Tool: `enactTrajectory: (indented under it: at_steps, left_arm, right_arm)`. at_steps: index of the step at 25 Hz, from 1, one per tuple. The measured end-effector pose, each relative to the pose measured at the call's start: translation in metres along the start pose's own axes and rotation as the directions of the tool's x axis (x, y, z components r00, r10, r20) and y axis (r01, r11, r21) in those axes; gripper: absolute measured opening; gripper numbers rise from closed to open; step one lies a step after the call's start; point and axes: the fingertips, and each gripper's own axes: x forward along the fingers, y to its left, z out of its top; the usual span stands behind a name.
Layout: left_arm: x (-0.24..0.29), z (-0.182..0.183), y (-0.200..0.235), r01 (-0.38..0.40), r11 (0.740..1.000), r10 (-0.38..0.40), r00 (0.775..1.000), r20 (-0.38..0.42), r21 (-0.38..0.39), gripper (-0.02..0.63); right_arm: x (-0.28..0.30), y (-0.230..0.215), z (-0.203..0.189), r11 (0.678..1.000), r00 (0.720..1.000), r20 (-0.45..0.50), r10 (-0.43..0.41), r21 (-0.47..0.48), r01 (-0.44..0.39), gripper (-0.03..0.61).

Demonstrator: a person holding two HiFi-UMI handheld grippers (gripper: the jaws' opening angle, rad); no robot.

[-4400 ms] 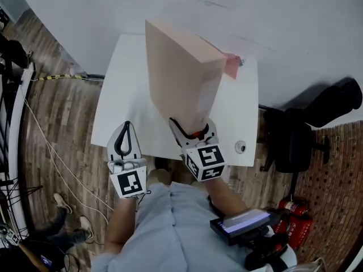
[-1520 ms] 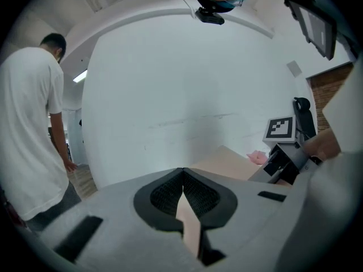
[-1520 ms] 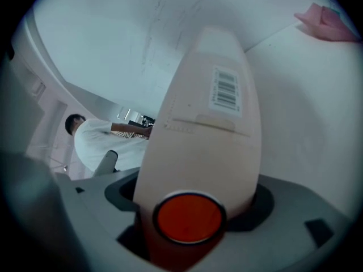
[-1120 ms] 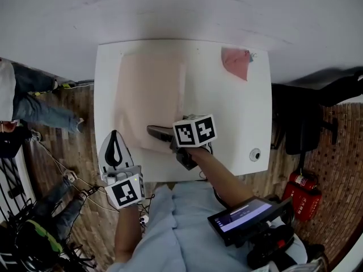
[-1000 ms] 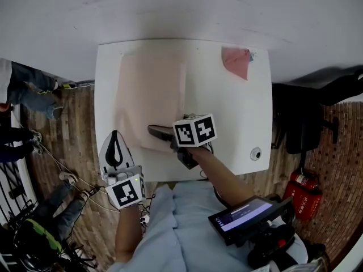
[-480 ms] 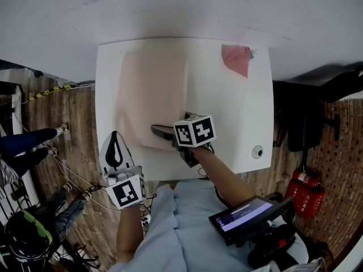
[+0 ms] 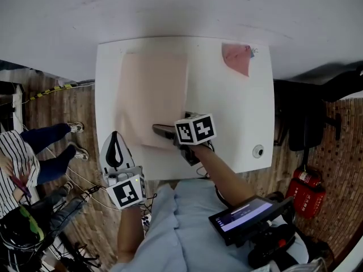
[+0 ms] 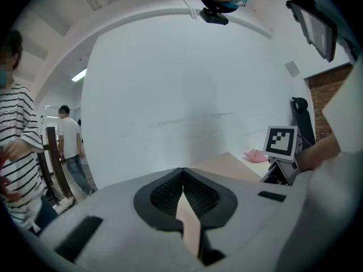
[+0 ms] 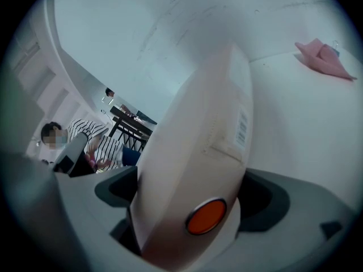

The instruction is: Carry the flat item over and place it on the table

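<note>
A flat, pale pink box [image 7: 153,95] lies on the left half of the white table [image 7: 232,118]. My right gripper [image 7: 164,132] is at the box's near edge and lies on its side. In the right gripper view the box [image 9: 210,123] fills the space between the jaws of my right gripper [image 9: 187,208]. The jaws stand wide, with a thin gap on each side. An orange round dot [image 9: 207,216] shows at the box's near end. My left gripper [image 7: 115,146] hovers off the table's near left corner. It is shut and empty [image 8: 182,180].
A crumpled pink cloth [image 7: 237,58] lies at the table's far right, and a small round fitting [image 7: 258,151] near its right front corner. A black chair [image 7: 306,123] and red extinguisher [image 7: 303,183] stand to the right. A person in a striped shirt [image 7: 17,163] is at the left.
Earlier the box stood upright in my right gripper over the table; now it lies flat. In the last second both grippers have barely moved, and people at the left have walked about.
</note>
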Motion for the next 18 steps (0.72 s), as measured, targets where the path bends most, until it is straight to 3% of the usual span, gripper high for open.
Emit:
enactTrajectory:
  at_steps: [18]
  left_arm:
    - [0.004, 0.003, -0.018, 0.007, 1.0, -0.007, 1.0, -0.01, 0.019, 0.009]
  right_arm:
    - [0.003, -0.021, -0.011, 1.0, 0.999, -0.038, 0.006, 0.024, -0.005, 0.551]
